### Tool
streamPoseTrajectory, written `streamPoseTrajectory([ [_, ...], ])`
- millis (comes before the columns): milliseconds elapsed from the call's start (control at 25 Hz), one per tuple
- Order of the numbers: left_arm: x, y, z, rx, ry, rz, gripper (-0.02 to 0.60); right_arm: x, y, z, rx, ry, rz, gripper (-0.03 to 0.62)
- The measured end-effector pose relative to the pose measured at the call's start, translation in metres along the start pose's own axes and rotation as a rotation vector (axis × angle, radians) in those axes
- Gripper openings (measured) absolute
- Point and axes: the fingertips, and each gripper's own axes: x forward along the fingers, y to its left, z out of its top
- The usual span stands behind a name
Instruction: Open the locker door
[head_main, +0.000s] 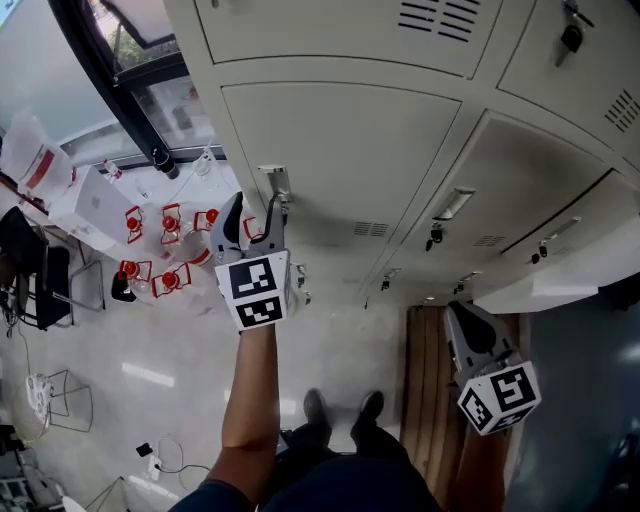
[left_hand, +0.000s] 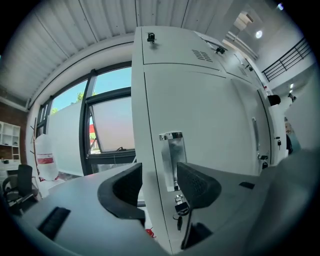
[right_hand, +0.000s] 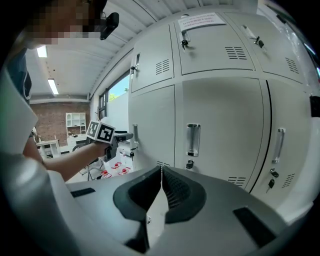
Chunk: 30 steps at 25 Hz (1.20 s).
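Note:
The grey locker door (head_main: 340, 160) is closed, with a chrome handle (head_main: 276, 185) at its edge. My left gripper (head_main: 252, 222) is raised to that handle. In the left gripper view the handle (left_hand: 171, 160) stands between the open jaws of the left gripper (left_hand: 159, 182), near the right pad (left_hand: 197, 185); I see no pad pressing on it. A small lock with keys (left_hand: 181, 205) hangs below the handle. My right gripper (head_main: 462, 322) hangs low on the right, away from the lockers. The right gripper (right_hand: 161, 187) is shut with nothing in it.
Neighbouring locker doors carry their own handles (head_main: 452, 205) and keys (head_main: 435, 238). Bottles with red caps (head_main: 165, 250) and a white box (head_main: 95, 205) sit on the floor at left, near a black chair (head_main: 40, 280). A wooden panel (head_main: 425, 400) lies by my feet (head_main: 340, 410).

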Motion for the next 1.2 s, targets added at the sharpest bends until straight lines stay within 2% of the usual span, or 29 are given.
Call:
streamPoseTrajectory([
  [120,0.009,0.000,-0.002,-0.016,-0.014,0.054,0.218,0.008,-0.007,-0.008,0.010,0.018,-0.001,0.035],
  [280,0.016,0.003,-0.006,0.014,-0.029,0.139,0.219,0.017,-0.012,-0.015,0.011,0.034,0.006,0.035],
  [320,0.017,0.004,-0.006,0.019,-0.033,0.156,0.238,0.019,-0.013,-0.017,0.009,0.037,0.009,0.037],
  [480,0.023,0.005,-0.005,0.028,-0.047,0.196,0.238,0.025,-0.018,-0.023,0.016,0.048,0.013,0.037],
  [640,0.026,0.003,-0.003,0.033,-0.053,0.198,0.223,0.029,-0.018,-0.027,0.029,0.056,0.012,0.035],
  [800,0.021,-0.005,-0.003,0.046,-0.077,0.185,0.135,0.028,-0.018,-0.027,0.018,0.052,0.023,0.036],
  [1200,-0.006,-0.011,-0.005,0.027,-0.103,0.134,0.130,0.016,-0.017,-0.024,0.022,0.035,0.010,0.037],
])
